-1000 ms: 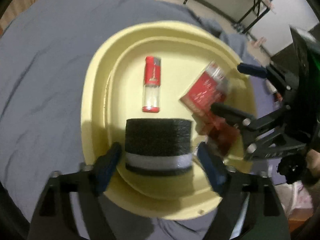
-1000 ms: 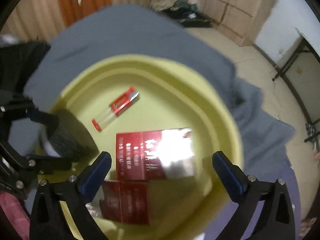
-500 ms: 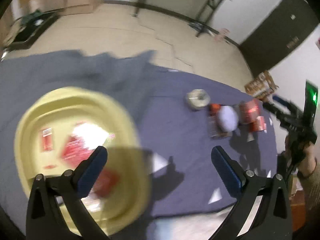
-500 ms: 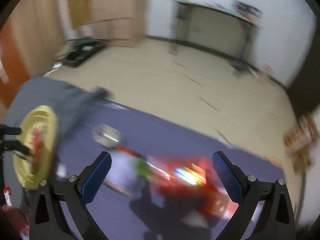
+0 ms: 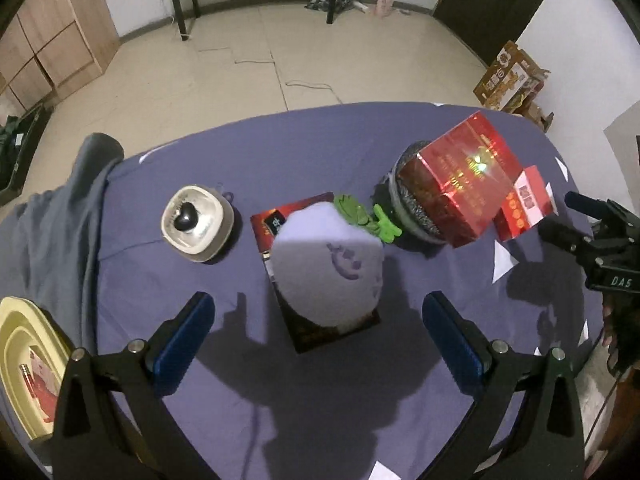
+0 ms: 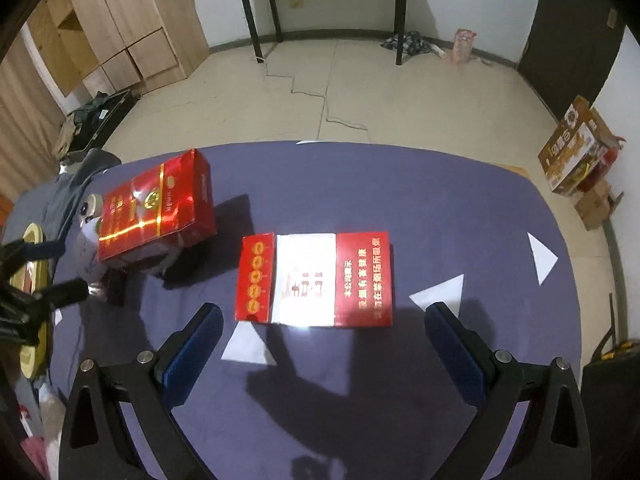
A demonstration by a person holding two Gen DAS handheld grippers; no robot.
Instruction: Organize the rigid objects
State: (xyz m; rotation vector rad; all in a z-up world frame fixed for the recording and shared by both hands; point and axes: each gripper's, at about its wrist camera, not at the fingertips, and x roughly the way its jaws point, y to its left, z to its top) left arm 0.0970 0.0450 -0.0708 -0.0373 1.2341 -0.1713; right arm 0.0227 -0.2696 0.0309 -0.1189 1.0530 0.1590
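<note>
**Two open grippers over the purple cloth**

Both grippers hang with nothing between their jaws. The left gripper point(image 5: 318, 334) stands spread wide above a pale lilac plush toy point(image 5: 328, 268) that lies on a dark flat box point(image 5: 308, 280). Left of the toy sits a small square dish point(image 5: 196, 222); to its right a large red box point(image 5: 460, 184) leans on a dark round container point(image 5: 412, 220). The right gripper point(image 6: 320, 346), also spread, hovers just short of a red-and-white carton point(image 6: 314, 278) lying flat. A yellow tray point(image 5: 20, 356) sits at the cloth's left edge.
</note>
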